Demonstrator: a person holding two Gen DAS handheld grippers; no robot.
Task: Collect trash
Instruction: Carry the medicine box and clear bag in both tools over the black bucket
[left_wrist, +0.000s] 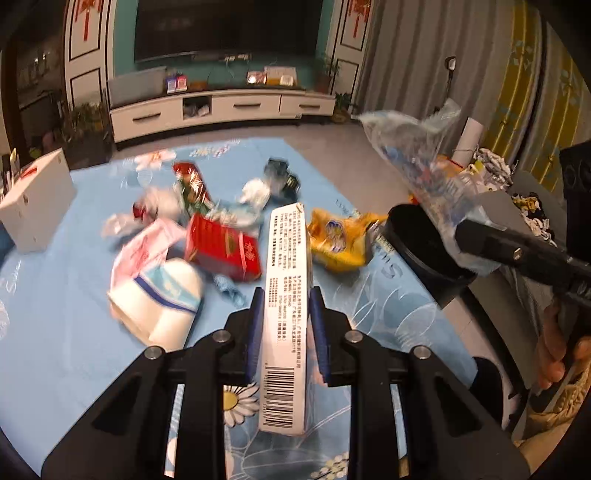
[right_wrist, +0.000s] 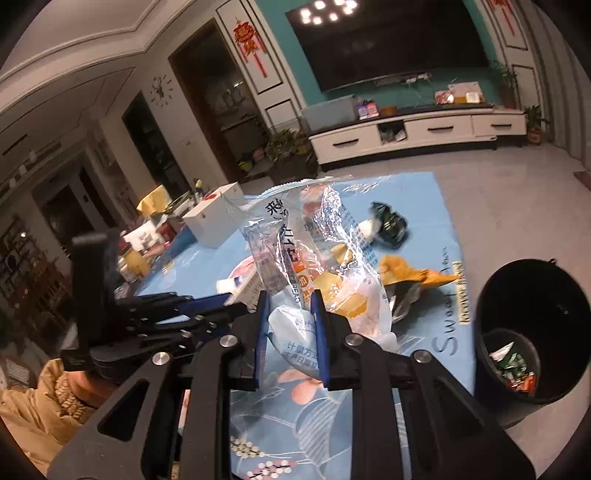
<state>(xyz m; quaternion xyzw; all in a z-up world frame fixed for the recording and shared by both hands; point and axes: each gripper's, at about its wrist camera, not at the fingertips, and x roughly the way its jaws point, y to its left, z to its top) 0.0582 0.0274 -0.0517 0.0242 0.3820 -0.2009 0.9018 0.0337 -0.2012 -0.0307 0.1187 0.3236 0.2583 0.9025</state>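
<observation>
My left gripper is shut on a long white carton with a barcode, held above the blue tablecloth. My right gripper is shut on a clear plastic bag with blue print, lifted off the table; the bag also shows at the right of the left wrist view. A black trash bin with some wrappers inside stands off the table's right edge; it also shows in the left wrist view. Loose trash lies on the cloth: a red box, a yellow wrapper, a white-and-blue pack.
A white box stands at the table's far left. A pink-and-white wrapper, a dark wrapper and crumpled paper lie further back. A TV cabinet stands across the floor. Clothes are heaped at the right.
</observation>
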